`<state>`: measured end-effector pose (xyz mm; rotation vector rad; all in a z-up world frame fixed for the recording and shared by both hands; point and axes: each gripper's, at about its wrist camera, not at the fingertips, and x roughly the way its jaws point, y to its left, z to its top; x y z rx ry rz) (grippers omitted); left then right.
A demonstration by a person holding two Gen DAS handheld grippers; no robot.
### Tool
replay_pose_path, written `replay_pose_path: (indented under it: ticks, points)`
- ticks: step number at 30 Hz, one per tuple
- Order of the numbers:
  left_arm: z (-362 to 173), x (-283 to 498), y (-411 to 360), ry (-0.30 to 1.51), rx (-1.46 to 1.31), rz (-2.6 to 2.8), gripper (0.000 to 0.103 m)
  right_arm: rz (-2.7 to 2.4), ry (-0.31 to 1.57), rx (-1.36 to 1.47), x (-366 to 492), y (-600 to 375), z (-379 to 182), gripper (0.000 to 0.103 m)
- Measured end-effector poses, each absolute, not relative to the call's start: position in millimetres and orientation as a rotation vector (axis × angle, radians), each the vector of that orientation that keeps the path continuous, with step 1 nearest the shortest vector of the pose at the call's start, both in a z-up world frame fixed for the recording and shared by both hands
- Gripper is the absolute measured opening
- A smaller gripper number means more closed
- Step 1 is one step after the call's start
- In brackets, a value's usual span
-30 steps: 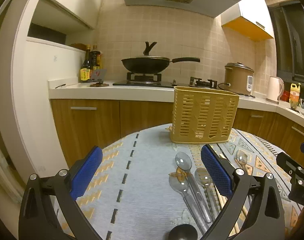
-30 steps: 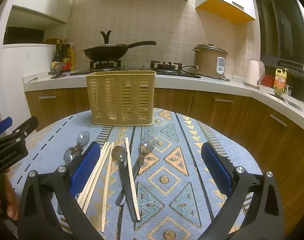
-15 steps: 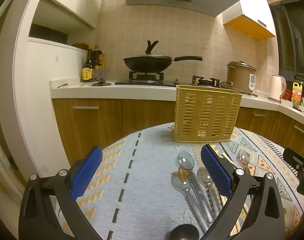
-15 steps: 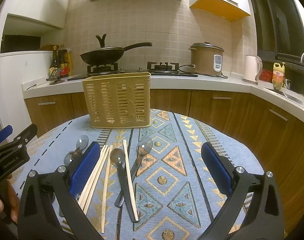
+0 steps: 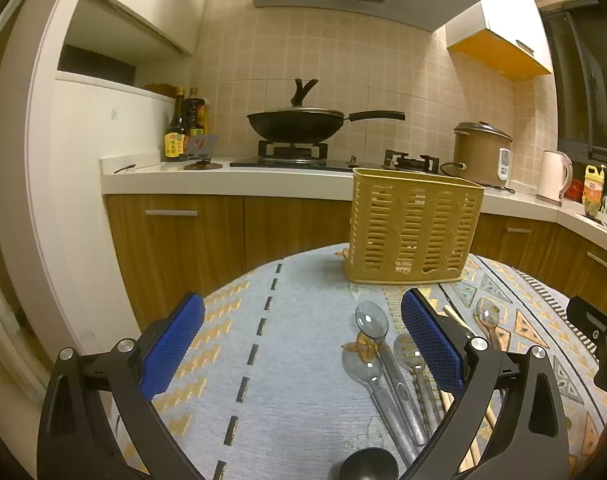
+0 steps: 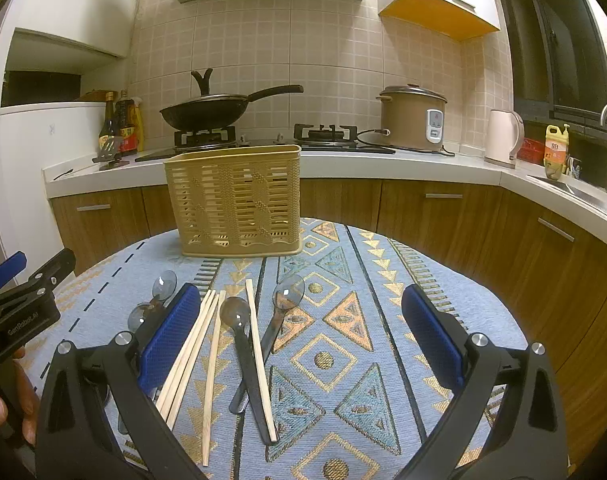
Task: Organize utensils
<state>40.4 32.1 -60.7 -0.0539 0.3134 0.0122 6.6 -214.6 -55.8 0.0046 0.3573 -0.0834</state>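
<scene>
A tan slotted utensil basket [image 6: 234, 204] [image 5: 413, 232] stands upright at the far side of the patterned tablecloth. Several wooden chopsticks [image 6: 195, 348] and dark translucent spoons [image 6: 239, 340] lie loose on the cloth in front of it. My right gripper [image 6: 303, 332] hovers open above them, holding nothing. My left gripper [image 5: 303, 344] is open over the cloth's grey left part, with clear spoons [image 5: 377, 352] beside its right finger. In the right wrist view the left gripper [image 6: 19, 304] shows at the left edge, held by a hand [image 6: 19, 400].
The round table's edge curves close behind the basket and to both sides. Beyond it run wooden cabinets and a white counter with a black wok [image 5: 299, 124], sauce bottles [image 5: 179, 128], a brown rice cooker [image 6: 413, 118] and a kettle [image 6: 503, 136].
Both grippers have drawn slightly back and up; the basket and utensils sit a little lower in both views. Nothing on the table has moved.
</scene>
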Motion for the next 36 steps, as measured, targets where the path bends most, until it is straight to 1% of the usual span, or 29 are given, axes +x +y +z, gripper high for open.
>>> replay_pose_path:
  ticks: [36]
  points:
    - [-64.6,42.2,37.7,0.329,-0.074,0.021,0.096,-0.105,0.359,0.023,6.1,-216.5,-59.1,0.097]
